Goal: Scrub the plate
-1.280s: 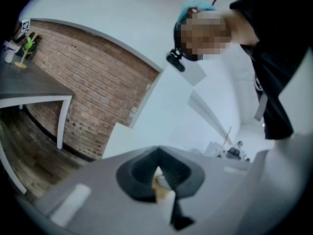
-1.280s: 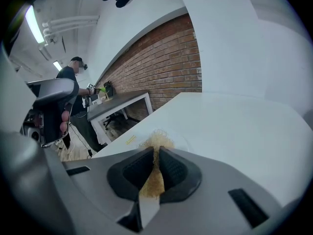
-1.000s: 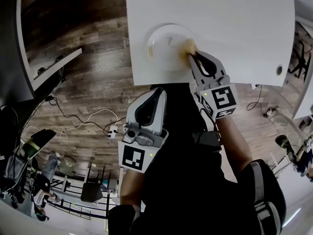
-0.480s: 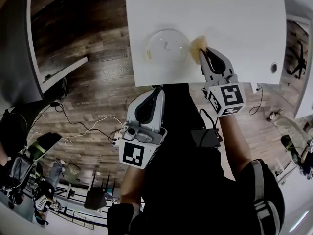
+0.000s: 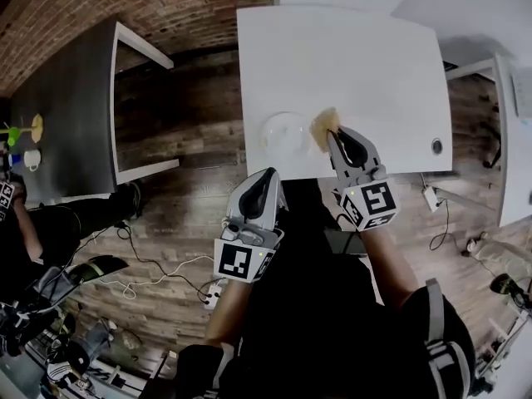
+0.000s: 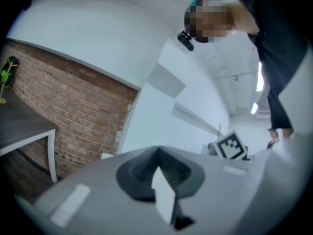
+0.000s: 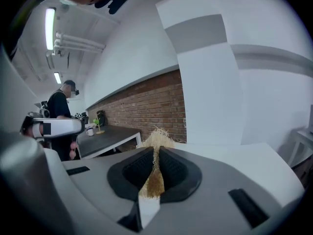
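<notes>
Plate [image 5: 285, 133]: likely light, slippery, fragile; on desk [image 5: 374, 73]; steady at rim.
Scrubber [image 5: 322, 123]: soft, fibrous; pinched in right gripper [image 5: 332, 137] fingers.
Left gripper [image 5: 266, 174]: fingers together, empty.

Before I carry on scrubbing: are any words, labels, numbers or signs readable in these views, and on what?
No readable text in any view.
On left gripper, cube: black-and-white square marker pattern, no letters or digits.
On right gripper, cube: same kind of marker pattern, no text.
On plate, scrubber, table: no print visible.
</notes>
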### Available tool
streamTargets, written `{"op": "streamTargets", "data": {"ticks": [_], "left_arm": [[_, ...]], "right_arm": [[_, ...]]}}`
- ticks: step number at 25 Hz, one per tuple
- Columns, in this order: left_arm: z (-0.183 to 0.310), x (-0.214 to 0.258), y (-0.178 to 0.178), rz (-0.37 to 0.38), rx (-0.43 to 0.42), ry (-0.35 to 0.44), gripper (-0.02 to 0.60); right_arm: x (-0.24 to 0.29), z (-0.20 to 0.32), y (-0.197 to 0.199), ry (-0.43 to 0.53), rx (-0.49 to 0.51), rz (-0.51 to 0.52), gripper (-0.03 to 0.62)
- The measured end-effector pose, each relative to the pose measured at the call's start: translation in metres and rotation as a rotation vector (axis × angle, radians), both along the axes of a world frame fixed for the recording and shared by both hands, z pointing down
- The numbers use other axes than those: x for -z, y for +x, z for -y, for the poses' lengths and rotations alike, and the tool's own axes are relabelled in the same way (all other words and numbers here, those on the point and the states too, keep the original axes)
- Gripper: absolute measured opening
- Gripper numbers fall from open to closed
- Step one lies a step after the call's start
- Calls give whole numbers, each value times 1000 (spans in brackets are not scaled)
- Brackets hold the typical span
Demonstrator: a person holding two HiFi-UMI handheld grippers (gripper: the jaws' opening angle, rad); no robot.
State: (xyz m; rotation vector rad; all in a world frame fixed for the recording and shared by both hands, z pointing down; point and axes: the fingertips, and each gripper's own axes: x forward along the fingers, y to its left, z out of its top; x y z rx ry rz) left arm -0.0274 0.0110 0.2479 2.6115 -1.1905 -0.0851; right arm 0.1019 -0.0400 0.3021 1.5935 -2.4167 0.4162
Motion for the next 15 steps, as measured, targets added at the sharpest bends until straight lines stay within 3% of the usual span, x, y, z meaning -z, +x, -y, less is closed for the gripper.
{"op": "streamTargets", "data": {"ticks": [8, 15], "left_arm": [[-26, 18, -6, 0, -23, 32, 3], [-64, 23, 0, 22, -52, 51, 3]], "right_arm": [[39, -57, -25, 86, 27, 35, 31], [45, -116, -44, 79, 69, 47, 31]]}}
